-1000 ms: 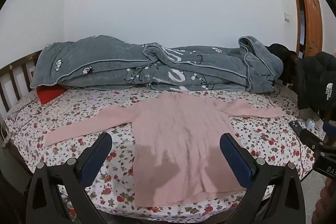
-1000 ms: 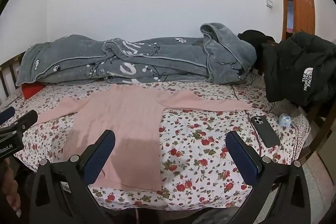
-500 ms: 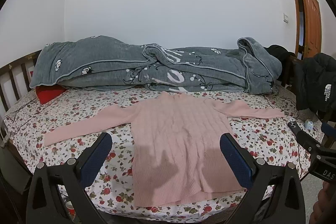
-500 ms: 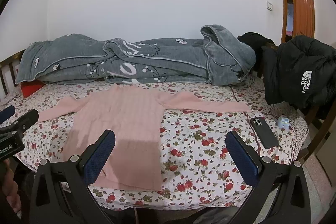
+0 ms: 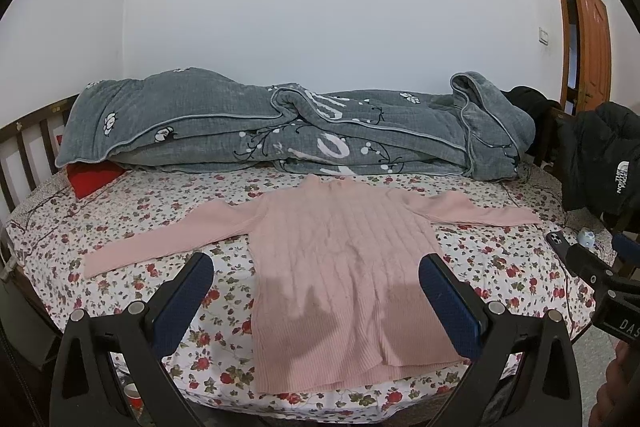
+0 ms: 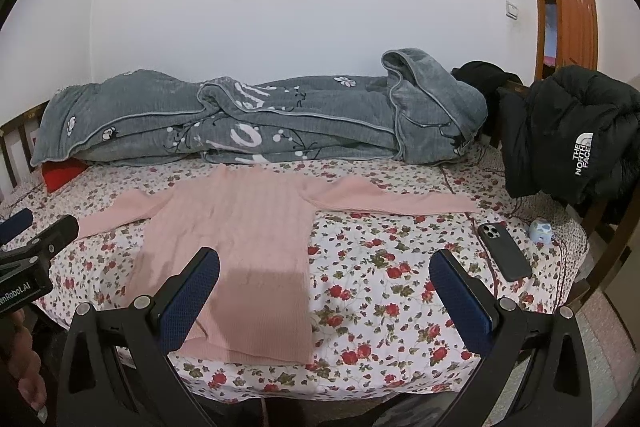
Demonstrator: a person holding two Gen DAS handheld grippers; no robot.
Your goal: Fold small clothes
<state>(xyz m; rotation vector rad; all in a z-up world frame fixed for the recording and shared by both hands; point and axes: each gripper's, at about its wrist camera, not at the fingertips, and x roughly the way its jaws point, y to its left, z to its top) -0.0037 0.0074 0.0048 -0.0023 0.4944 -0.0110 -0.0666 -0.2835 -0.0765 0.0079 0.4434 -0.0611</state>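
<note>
A small pink ribbed sweater (image 5: 344,259) (image 6: 240,239) lies flat on the flowered bed sheet (image 5: 132,227), both sleeves spread out sideways and its hem near the front edge. My left gripper (image 5: 316,287) hovers open in front of the hem, fingers wide apart with nothing between them. My right gripper (image 6: 324,283) is also open and empty, held off the bed's front edge to the right of the sweater's body. Each gripper shows at the edge of the other's view.
A rolled grey quilt (image 5: 288,135) lies along the wall behind the sweater, a red pillow (image 5: 92,177) under its left end. A dark phone (image 6: 504,255) and a small pale blue object (image 6: 541,229) lie on the sheet at right. A black jacket (image 6: 568,139) hangs at the bed's right end.
Both views have shifted very slightly, as if the grippers eased back and up a little. The sweater has not moved and both grippers stay open.
</note>
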